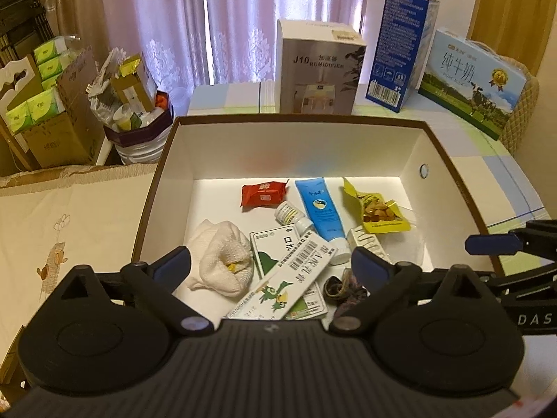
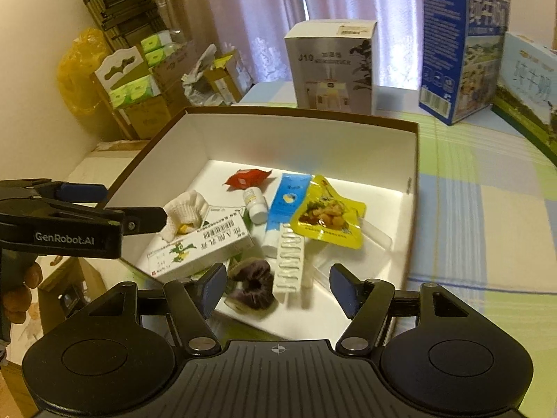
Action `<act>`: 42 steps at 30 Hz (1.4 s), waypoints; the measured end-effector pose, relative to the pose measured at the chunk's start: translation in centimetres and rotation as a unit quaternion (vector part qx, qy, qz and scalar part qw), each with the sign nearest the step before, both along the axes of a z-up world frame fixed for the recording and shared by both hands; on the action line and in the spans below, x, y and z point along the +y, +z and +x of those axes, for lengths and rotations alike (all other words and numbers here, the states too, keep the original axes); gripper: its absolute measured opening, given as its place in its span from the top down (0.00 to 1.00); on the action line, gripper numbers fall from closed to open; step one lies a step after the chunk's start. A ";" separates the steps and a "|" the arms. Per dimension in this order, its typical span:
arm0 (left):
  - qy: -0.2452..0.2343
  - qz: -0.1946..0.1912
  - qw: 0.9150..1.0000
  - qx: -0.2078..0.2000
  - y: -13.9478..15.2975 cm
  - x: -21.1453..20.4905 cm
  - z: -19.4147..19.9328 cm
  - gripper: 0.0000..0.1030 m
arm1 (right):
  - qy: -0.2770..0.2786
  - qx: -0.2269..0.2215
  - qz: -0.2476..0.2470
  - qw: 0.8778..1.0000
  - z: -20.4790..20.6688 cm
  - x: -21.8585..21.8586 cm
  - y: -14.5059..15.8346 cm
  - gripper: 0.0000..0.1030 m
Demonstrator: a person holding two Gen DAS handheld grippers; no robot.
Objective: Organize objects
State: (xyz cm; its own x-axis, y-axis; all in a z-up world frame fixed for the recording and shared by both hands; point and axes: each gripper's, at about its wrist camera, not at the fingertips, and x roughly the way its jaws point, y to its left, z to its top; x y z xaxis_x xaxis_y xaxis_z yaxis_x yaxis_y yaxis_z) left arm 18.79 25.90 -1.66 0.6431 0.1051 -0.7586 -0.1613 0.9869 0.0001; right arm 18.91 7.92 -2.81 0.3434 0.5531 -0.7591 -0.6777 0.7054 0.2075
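An open box with a brown rim and white inside holds a red packet, a blue tube, a yellow snack pouch, a small white bottle, a white cloth, a long ointment carton lying on a green medicine box, a white blister strip and a dark scrunchie. My left gripper hangs open over the box's near edge, above the carton. Over the scrunchie and strip, my right gripper is open and holds nothing.
On the checked tablecloth behind the box stand a humidifier carton, a tall blue carton and a milk carton. Left of the table are cardboard boxes of green tissue packs and a full bin.
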 end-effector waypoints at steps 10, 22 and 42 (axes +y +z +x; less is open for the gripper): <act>0.001 -0.002 1.000 -0.023 1.7 -3.0 -3.2 0.01 | -0.018 -0.006 0.016 1.000 -2.3 -4.1 1.7 0.39; 0.007 -0.001 1.000 -0.029 2.5 -9.4 -7.5 0.01 | -0.040 -0.005 0.040 0.998 -5.0 -12.3 3.2 0.39; -0.020 -0.006 1.000 -0.004 2.3 -21.4 -12.9 0.01 | -0.066 -0.001 0.046 0.997 -9.2 -24.1 4.8 0.39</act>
